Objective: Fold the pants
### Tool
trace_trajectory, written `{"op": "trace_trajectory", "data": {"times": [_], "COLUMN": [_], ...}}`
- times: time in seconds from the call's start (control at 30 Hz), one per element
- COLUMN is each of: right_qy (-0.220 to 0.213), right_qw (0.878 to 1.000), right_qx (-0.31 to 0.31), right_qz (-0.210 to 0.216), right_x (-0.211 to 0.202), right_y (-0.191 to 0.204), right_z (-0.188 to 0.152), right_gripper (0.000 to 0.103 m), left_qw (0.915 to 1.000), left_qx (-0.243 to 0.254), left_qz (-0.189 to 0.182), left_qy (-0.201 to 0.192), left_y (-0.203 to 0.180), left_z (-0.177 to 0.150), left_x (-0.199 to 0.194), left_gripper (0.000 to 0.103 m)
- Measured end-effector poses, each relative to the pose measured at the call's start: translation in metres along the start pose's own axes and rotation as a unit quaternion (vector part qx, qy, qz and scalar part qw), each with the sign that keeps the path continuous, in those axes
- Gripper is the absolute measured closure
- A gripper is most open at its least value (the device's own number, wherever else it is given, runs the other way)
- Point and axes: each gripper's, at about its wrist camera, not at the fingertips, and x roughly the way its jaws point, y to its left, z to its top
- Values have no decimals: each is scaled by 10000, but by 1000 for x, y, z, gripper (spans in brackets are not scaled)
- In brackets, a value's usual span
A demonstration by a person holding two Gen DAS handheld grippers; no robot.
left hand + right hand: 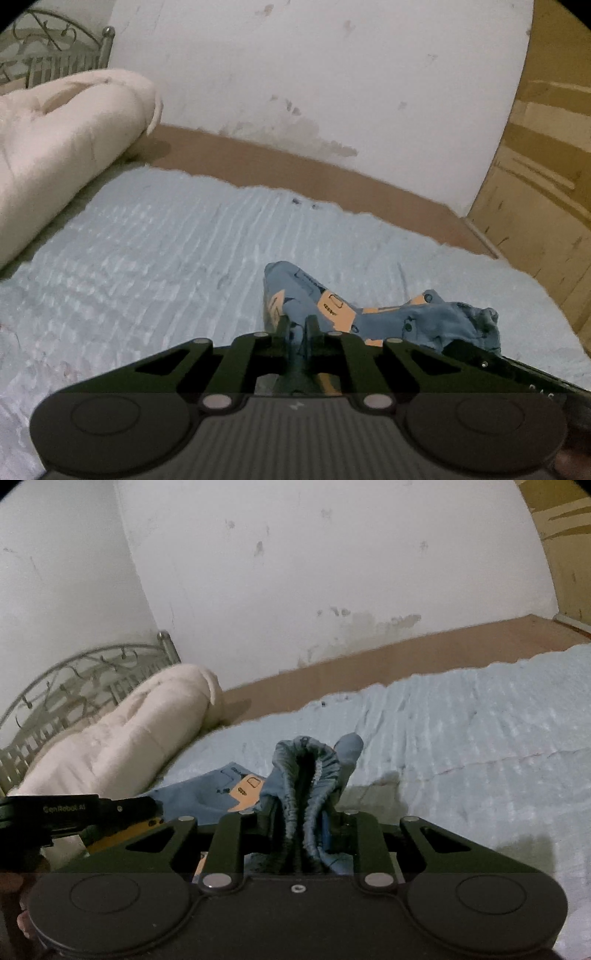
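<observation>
The small blue pants (pixel 413 321) with orange printed patches hang bunched between both grippers above the pale blue bedspread (pixel 147 258). My left gripper (pixel 297 325) is shut on one end of the pants. My right gripper (pixel 306 812) is shut on the gathered elastic waistband of the pants (pixel 303 775), which stands up between its fingers. The right gripper also shows at the right edge of the left wrist view (pixel 480 360); the left gripper shows at the left of the right wrist view (pixel 122 808).
A rolled cream duvet (pixel 62 147) lies at the head of the bed by a metal headboard (pixel 74 686). A stained white wall (pixel 314 92) and a brown strip run behind the bed. A wooden wardrobe (pixel 546 184) stands at the right.
</observation>
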Motion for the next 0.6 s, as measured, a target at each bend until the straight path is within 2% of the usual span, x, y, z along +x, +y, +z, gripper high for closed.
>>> {"op": "trace_trajectory", "data": {"times": [0.3, 0.47, 0.53, 0.6], "right_qy": [329, 382, 391, 378], "right_qw": [9991, 9987, 9985, 9984], "right_qx": [93, 62, 32, 16], "right_qz": [-235, -333, -389, -429], "right_x": [16, 17, 15, 13], "right_y": [-14, -12, -10, -10], "right_z": [-23, -25, -26, -27], "right_gripper": [78, 71, 69, 64], "left_qw": [9995, 9992, 9993, 9993], "left_qx": [15, -10, -5, 2], "left_qz": [199, 220, 216, 213], "left_qy": [265, 322, 314, 317], "left_y": [13, 17, 16, 15], "left_z": [-18, -21, -21, -21], "left_x": [18, 15, 13, 11], "left_gripper": [93, 91, 87, 71]}}
